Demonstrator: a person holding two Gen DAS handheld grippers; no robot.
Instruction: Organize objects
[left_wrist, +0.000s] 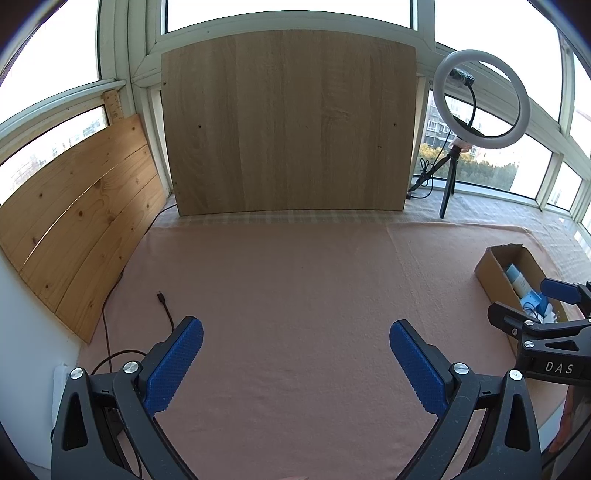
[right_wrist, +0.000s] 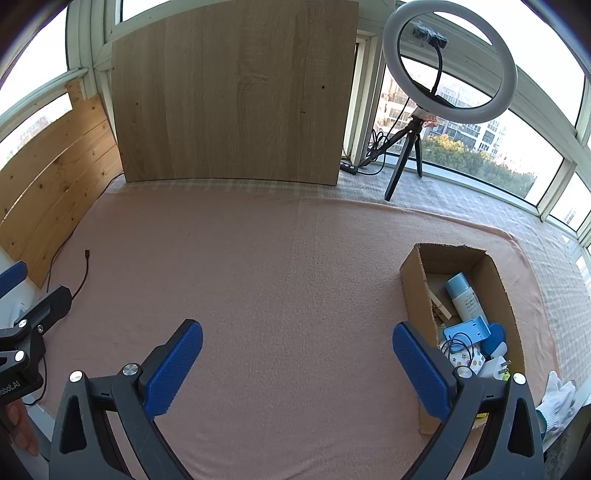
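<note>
An open cardboard box (right_wrist: 417, 288) stands at the right on the pink cloth (right_wrist: 277, 277). It holds a pale blue bottle (right_wrist: 461, 297), a blue phone stand (right_wrist: 467, 332), a wooden clip (right_wrist: 439, 308), a star-patterned pouch (right_wrist: 467, 360) and a white plug (right_wrist: 496, 367). My right gripper (right_wrist: 297, 363) hovers open and empty just left of the box. My left gripper (left_wrist: 295, 363) is open and empty above bare cloth. The box (left_wrist: 493, 275) lies far to its right, partly hidden by the right gripper's arm (left_wrist: 546, 332).
A ring light on a tripod (right_wrist: 448, 62) stands at the back right. A wooden board (right_wrist: 236, 92) leans against the window, pine planks (right_wrist: 48, 184) line the left. A dark cable (left_wrist: 166, 306) lies at the cloth's left. A white glove (right_wrist: 557, 400) sits beside the box.
</note>
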